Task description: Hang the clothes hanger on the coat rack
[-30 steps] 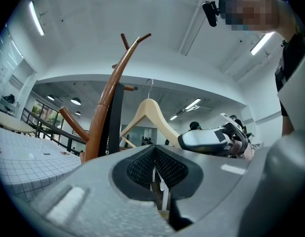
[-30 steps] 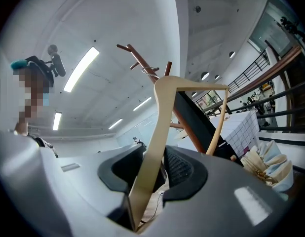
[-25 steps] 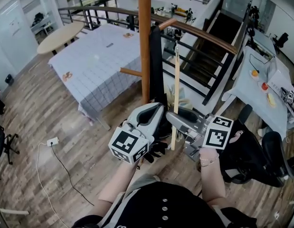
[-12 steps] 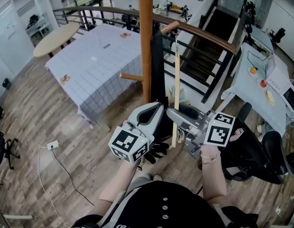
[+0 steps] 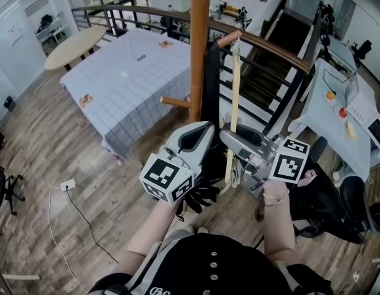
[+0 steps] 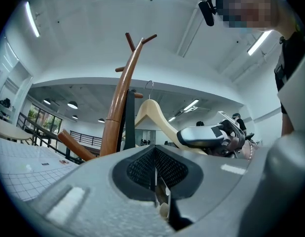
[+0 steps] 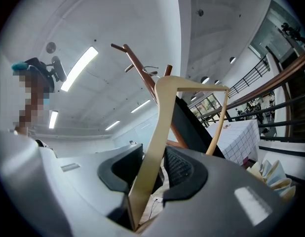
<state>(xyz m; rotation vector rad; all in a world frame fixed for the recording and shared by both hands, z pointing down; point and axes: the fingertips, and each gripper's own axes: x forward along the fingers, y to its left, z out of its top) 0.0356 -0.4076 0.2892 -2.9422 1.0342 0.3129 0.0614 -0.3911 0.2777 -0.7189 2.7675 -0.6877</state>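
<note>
Right gripper (image 7: 152, 174) is clamped on one arm of the wooden hanger (image 5: 235, 97) and holds it upright, just right of the rack (image 5: 199, 54) pole. The hook is up by a side peg (image 5: 225, 39); can't tell if it's on. Left gripper (image 6: 155, 169) has its jaws pressed together, empty, beside the right one. A black garment (image 5: 210, 85) hangs on the pole.

The wooden plank floor (image 5: 48, 146) bears the coat rack (image 5: 199, 54), a bench (image 5: 128, 85) covered with a checked cloth, and a round bench (image 5: 76, 47) beyond it. A white socket block (image 5: 67, 183) lies on the planks, its dark cable (image 5: 85, 223) trailing away.
</note>
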